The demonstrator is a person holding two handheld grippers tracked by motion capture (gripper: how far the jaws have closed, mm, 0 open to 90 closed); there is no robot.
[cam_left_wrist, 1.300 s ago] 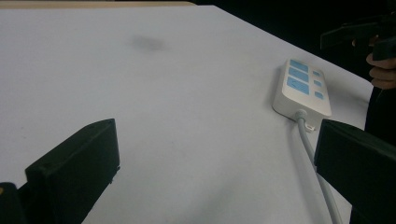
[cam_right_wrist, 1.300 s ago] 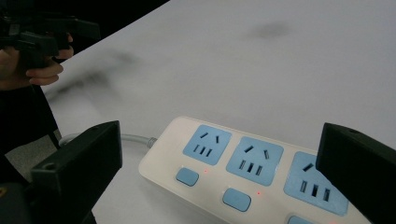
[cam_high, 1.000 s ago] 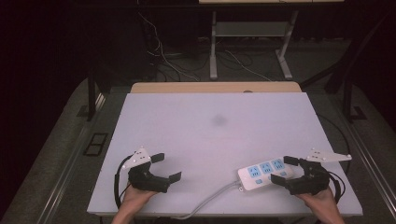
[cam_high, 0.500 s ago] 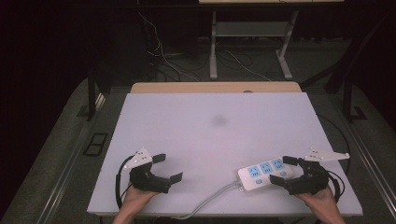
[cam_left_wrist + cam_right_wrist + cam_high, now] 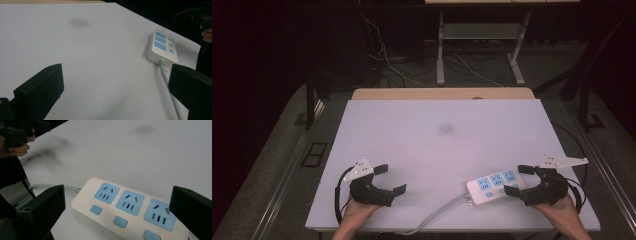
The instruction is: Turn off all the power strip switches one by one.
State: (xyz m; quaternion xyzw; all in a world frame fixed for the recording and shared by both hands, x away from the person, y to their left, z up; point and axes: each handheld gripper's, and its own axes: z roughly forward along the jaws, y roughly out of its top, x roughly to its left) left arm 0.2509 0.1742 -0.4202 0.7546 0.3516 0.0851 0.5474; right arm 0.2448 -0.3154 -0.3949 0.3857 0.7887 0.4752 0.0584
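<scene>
A white power strip [image 5: 492,184] with three blue sockets is seen lying flat near the front right of the white counter [image 5: 442,150], its grey cord [image 5: 437,215] trailing toward the front edge. The right hand-held gripper [image 5: 519,180] is held with jaws spread wide at the strip's right end, the strip lying between them in the right gripper view, untouched. The left hand-held gripper [image 5: 391,179] is held wide open and empty at the front left, well apart from the strip.
</scene>
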